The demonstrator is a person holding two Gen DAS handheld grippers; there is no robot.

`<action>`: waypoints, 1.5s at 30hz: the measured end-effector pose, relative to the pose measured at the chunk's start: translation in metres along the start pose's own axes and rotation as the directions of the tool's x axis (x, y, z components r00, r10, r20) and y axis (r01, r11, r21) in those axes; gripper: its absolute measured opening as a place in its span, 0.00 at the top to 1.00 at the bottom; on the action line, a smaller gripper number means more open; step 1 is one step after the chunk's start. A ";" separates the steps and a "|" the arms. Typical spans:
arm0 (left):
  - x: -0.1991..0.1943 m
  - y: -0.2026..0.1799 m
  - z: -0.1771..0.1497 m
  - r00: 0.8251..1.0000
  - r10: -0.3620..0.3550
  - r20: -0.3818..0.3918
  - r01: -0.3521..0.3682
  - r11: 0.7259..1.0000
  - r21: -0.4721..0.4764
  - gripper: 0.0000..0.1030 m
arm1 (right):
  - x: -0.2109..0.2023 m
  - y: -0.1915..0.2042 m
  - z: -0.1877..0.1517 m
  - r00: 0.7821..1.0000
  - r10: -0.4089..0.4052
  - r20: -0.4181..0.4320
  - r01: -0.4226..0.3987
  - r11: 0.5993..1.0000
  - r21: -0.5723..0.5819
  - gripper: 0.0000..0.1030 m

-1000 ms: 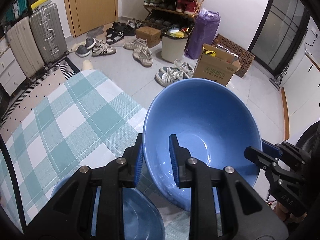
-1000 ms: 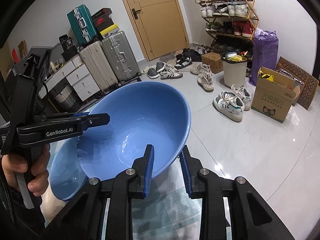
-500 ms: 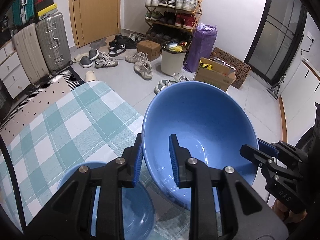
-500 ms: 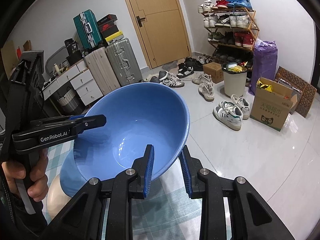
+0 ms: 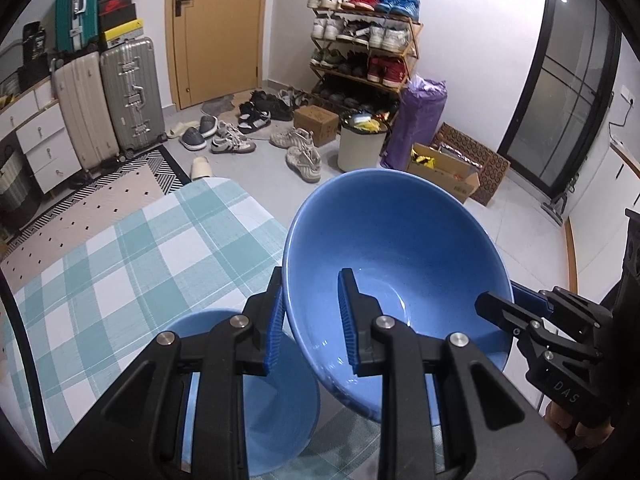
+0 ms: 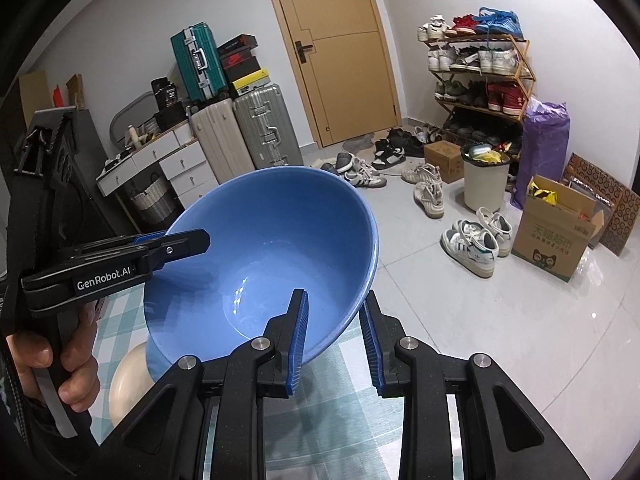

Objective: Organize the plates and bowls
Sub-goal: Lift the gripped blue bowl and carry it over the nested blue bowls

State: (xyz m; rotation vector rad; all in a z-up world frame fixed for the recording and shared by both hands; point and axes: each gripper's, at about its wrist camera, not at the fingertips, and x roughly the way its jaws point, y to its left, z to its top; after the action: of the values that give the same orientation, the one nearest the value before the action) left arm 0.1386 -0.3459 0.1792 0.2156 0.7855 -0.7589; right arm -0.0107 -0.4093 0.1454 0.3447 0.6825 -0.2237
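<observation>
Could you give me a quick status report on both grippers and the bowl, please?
Left gripper and right gripper each shut on opposite rims of the big blue bowl, tilted, clear of the table. Second blue bowl on checked cloth below. Nothing in the way.

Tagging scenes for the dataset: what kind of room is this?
Most likely a home entryway or living area: a shoe rack beside a wooden door, shoes scattered on the tiled floor, suitcases by the wall, and a table with a checked cloth.

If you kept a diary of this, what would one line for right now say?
stage: bowl carried | large blue bowl: tilted, gripped at opposite rims | left gripper: clamped on rim | right gripper: clamped on rim | second blue bowl: on checked tablecloth
</observation>
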 end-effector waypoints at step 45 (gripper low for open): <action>-0.101 0.086 -0.063 0.981 0.178 0.076 -0.156 0.960 -0.232 0.79 | 0.050 0.099 0.005 0.986 0.142 -0.088 -0.155 0.974 -0.166 0.73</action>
State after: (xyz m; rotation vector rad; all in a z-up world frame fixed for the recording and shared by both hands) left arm 0.1156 -0.2014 0.1981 0.0397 0.7451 -0.5113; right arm 0.0610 -0.3244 0.1398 0.2383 0.7420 -0.0084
